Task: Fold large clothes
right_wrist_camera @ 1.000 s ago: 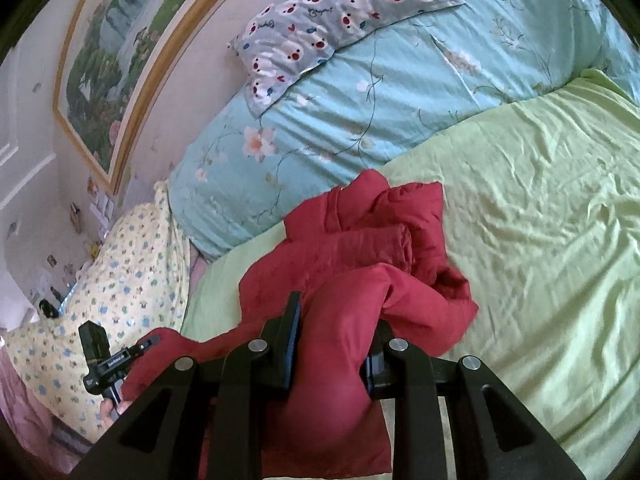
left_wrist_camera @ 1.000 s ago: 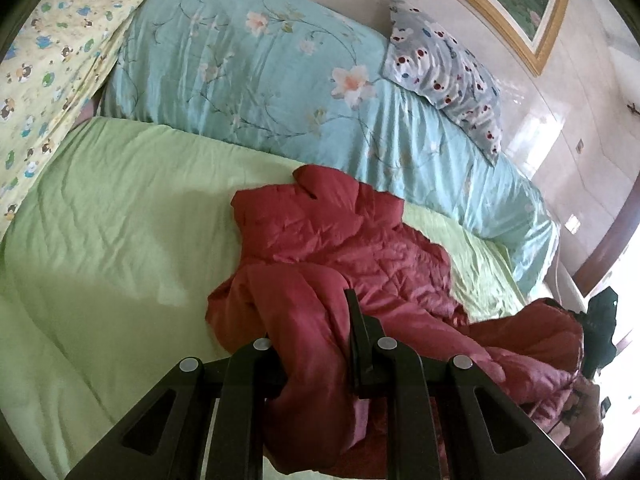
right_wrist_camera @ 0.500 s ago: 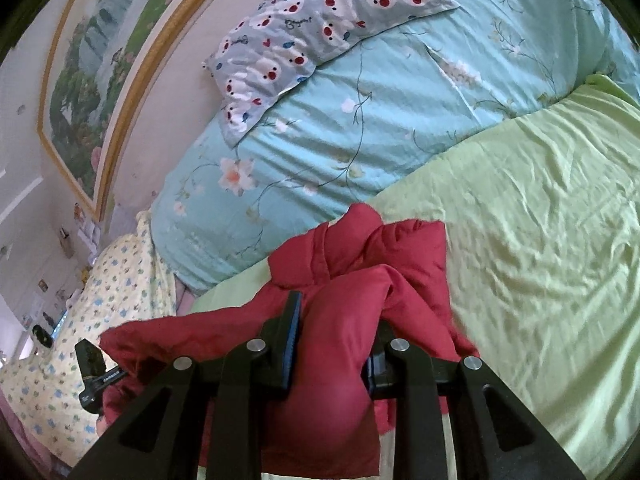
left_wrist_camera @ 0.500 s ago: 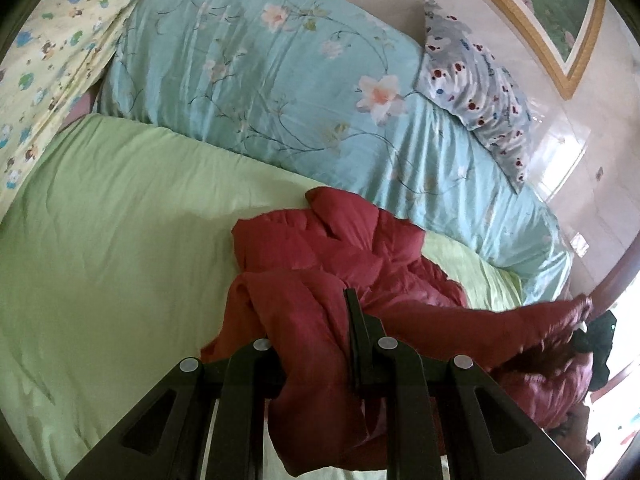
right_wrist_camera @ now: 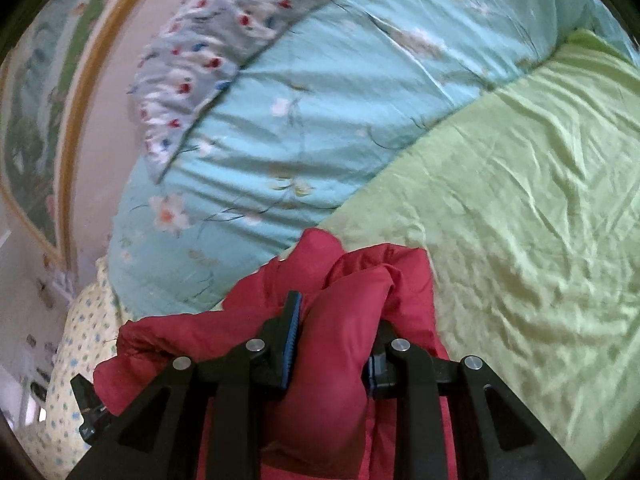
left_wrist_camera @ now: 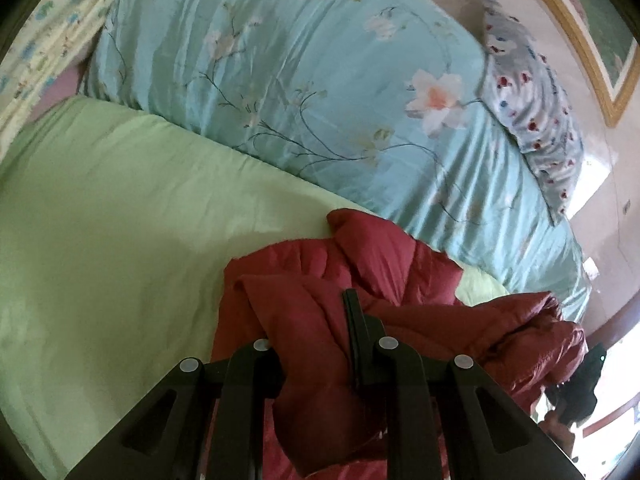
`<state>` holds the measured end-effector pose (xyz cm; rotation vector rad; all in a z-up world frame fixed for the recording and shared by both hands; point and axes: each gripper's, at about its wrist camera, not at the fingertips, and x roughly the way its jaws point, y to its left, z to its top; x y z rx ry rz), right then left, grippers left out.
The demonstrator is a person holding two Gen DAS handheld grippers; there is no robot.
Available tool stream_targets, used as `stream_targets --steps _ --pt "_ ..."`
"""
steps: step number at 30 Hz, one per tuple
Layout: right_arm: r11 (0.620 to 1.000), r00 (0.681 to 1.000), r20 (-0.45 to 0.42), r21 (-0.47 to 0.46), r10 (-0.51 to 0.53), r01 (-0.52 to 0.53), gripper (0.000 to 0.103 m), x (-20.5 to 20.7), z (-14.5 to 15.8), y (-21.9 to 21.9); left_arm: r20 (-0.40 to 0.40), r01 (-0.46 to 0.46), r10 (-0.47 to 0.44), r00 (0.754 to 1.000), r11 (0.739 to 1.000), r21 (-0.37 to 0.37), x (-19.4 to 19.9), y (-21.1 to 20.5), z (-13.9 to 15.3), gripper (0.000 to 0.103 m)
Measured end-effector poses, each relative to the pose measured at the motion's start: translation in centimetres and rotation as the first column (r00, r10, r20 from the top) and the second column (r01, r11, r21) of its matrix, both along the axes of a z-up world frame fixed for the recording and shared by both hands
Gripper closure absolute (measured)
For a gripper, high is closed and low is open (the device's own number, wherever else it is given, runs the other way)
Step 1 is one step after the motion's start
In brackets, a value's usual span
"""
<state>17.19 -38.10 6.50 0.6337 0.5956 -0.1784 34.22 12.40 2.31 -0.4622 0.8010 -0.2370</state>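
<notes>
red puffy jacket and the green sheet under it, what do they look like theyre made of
The red puffy jacket looks like a padded synthetic shell, likely nylon or polyester: stitched quilt lines, plump folds, faint sheen. Both the left gripper and the right gripper pinch thick bunches of it. The light green bed sheet looks like thin woven cotton or a blend: fine sharp creases, soft gloss.

We see the jacket (left_wrist_camera: 360, 280) bunched on the bed (left_wrist_camera: 120, 220), just in front of the rolled duvet (left_wrist_camera: 320, 80) that runs along the bed's far side. A pillow (left_wrist_camera: 532, 108) leans on the duvet against the wall, below a framed picture (left_wrist_camera: 592, 32). In the left wrist view a second blanket (left_wrist_camera: 44, 40) lies at the duvet's left end. Each gripper, left (left_wrist_camera: 312, 340) and right (right_wrist_camera: 332, 340), holds a fold of the jacket between its fingers.
</notes>
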Motion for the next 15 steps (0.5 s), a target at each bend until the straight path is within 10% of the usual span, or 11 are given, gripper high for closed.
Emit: stream_targets --steps 15 --pt "0.995 0.994 -0.057 -0.011 -0.095 0.094 0.075 6.3 -4.9 -2.9 -0.051 -0.052 0.057 0.997 0.995 0.087 10.8 -3.6 -6.8 0.082"
